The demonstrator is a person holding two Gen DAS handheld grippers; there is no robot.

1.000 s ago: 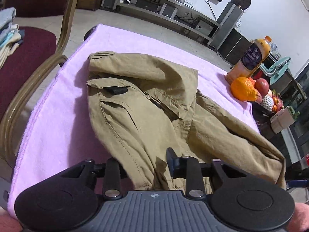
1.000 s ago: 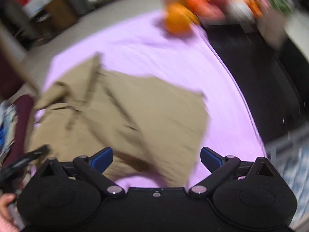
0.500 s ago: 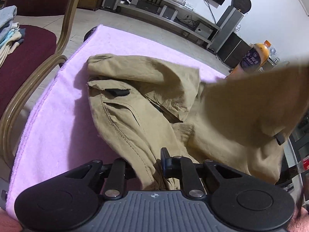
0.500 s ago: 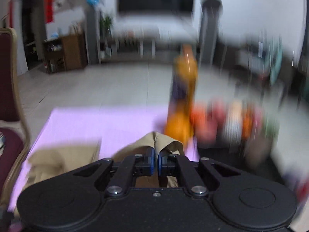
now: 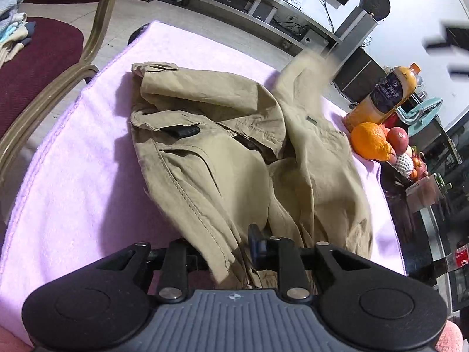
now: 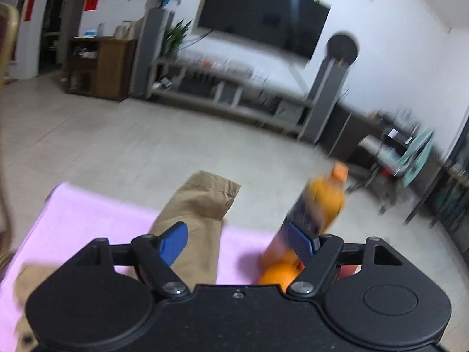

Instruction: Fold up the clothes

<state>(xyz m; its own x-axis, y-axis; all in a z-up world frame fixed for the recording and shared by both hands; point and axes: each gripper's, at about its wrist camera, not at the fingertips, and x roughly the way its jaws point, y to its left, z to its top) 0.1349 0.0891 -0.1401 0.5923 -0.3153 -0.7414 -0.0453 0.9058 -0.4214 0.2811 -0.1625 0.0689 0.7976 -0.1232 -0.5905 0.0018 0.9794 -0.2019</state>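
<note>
Khaki trousers (image 5: 222,158) lie crumpled on a pink towel (image 5: 73,182) covering the table. One leg (image 5: 304,88) is flung out toward the far edge; it shows in the right wrist view as a leg end (image 6: 202,199) hanging past the towel (image 6: 88,214). My left gripper (image 5: 225,249) is shut on the near edge of the trousers, with cloth pinched between its fingers. My right gripper (image 6: 237,243) is open and empty, held above the far part of the table.
An orange juice bottle (image 5: 384,94), an orange (image 5: 369,140) and other fruit stand at the table's far right. A chair with a maroon seat (image 5: 38,67) and stacked clothes (image 5: 11,26) is at the left. Dark furniture lies right of the table.
My right gripper, shut on a trouser leg half a second ago, has opened and let it go. The leg now lies stretched toward the far edge. My left gripper keeps its hold.
</note>
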